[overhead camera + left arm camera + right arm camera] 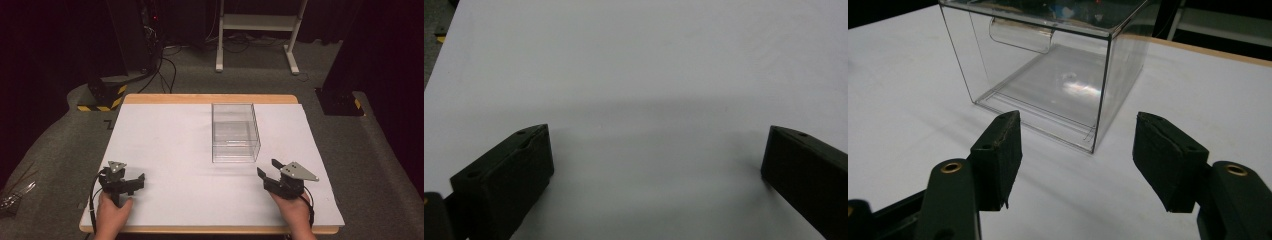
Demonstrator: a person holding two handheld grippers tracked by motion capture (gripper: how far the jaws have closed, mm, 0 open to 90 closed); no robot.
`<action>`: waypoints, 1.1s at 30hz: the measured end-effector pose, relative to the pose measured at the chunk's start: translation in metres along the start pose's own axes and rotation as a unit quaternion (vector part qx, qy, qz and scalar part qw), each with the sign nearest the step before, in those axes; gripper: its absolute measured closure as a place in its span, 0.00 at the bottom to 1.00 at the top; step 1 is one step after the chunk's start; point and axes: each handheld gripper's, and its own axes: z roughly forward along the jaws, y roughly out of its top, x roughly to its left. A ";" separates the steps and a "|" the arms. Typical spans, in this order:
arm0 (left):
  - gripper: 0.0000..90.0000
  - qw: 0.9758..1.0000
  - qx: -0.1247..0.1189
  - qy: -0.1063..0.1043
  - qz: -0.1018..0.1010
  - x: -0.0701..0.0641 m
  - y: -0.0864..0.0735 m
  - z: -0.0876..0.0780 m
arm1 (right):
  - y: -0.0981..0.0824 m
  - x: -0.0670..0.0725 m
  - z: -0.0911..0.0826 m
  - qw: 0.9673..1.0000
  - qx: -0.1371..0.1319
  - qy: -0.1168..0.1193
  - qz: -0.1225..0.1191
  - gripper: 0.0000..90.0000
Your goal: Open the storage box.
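Note:
A clear plastic box (pixel 235 132) with a small handle on one wall stands on the white tabletop (pixel 170 135), right of the middle. My right gripper (pixel 267 167) rests near the front right, a short way from the box's near right corner, open with nothing between its jaws. In the right gripper view the box (pixel 1048 65) stands just beyond the open right gripper (pixel 1077 117), its near corner between the two jaw lines but apart from them. My left gripper (pixel 127 176) lies at the front left, open and empty. In the left gripper view, the left gripper (pixel 656 132) has bare tabletop (pixel 649 60) ahead.
The table's wooden edge (pixel 210 98) shows at the back. On the carpet beyond stand a white metal frame (pixel 257 22), a black base with yellow stripes (pixel 102 97) at the left and a dark base (pixel 340 100) at the right. Cables (pixel 167 65) run across the floor.

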 end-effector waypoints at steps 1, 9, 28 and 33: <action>0.01 1.000 -0.001 0.000 0.000 0.000 0.000 0.000 | 0.000 0.001 0.001 1.000 0.004 -0.002 -0.003 0.41; 0.01 1.000 0.000 0.000 0.000 0.000 0.000 0.000 | 0.009 0.008 0.004 1.000 0.004 -0.015 -0.006 0.42; 0.01 1.000 -0.002 0.002 0.003 0.000 0.000 0.000 | 0.020 0.025 0.026 1.000 -0.005 -0.003 -0.008 0.55; 0.01 1.000 0.000 0.000 0.000 0.000 0.000 0.000 | 0.022 0.025 0.036 1.000 0.006 0.008 -0.003 0.57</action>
